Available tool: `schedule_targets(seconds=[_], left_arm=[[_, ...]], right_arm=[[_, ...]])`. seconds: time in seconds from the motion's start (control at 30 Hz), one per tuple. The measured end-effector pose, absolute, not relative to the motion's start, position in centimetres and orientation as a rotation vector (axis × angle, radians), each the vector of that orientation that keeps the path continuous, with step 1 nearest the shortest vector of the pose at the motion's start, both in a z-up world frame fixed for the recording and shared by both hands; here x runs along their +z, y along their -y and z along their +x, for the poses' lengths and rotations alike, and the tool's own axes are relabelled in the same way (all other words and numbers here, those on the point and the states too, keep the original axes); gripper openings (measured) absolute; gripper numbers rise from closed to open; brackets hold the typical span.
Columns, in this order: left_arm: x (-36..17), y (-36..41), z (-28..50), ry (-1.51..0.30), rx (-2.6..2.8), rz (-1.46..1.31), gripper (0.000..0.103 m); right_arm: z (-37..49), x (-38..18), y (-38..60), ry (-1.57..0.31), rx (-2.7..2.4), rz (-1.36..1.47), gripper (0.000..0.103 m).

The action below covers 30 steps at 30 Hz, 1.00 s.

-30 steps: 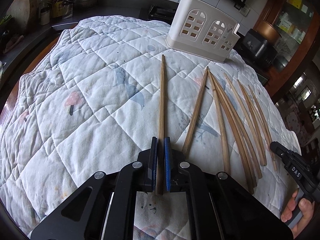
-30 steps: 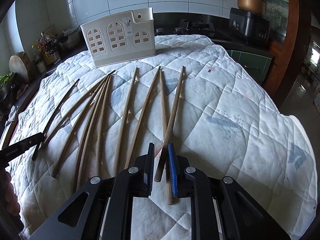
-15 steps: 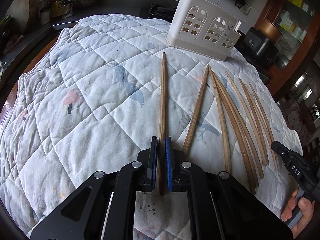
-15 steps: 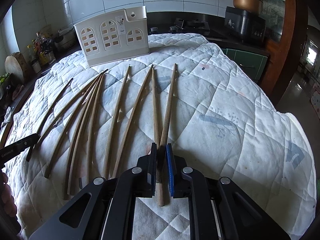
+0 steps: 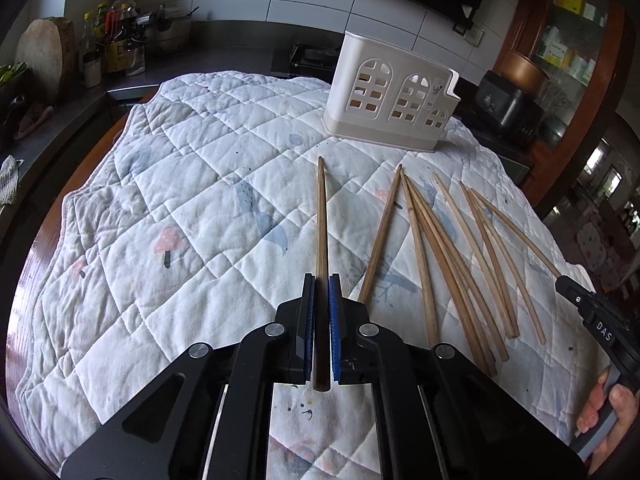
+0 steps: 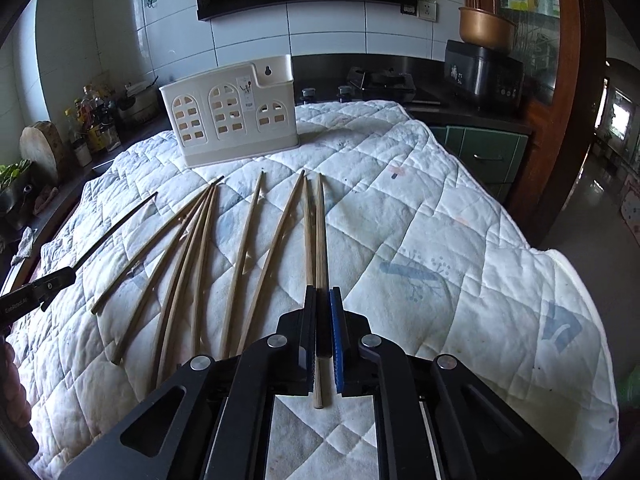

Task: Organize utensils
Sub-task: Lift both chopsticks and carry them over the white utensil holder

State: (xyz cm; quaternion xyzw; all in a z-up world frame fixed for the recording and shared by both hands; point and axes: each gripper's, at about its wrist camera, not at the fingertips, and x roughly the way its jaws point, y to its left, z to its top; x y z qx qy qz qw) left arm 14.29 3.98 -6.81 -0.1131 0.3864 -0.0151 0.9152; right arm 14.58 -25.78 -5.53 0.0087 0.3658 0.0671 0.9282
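Observation:
Several wooden chopsticks (image 5: 448, 256) lie fanned on a quilted cloth (image 5: 200, 208). My left gripper (image 5: 321, 284) is shut on the leftmost chopstick (image 5: 321, 216) and holds it lifted, pointing at the white utensil holder (image 5: 390, 98). My right gripper (image 6: 322, 296) is shut on the rightmost chopstick (image 6: 320, 232), also raised off the cloth. The holder (image 6: 232, 114) stands upright at the far end of the cloth. Each gripper shows at the edge of the other's view, the right one (image 5: 592, 316) and the left one (image 6: 36, 292).
A dark counter with bottles (image 5: 116, 44) and a round wooden block (image 5: 46, 54) runs along the left. A stove (image 6: 380, 82) and a black cooker (image 6: 482, 76) stand behind the cloth. A wooden cabinet (image 6: 560, 80) is at the right.
Both grippers have closed on their chopsticks and lifted them off the cloth. The views have tilted up, showing more of the wall and the holder.

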Motion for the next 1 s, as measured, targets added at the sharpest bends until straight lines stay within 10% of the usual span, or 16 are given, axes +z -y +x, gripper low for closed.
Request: schedule_targets(seconds=[1.0], left_arm=[[12.5, -2.6, 22.4, -0.543, -0.193, -0.028, 0.005]], right_arm=[[30.4, 18.0, 23.2, -0.520, 0.371, -0.072, 0.007]])
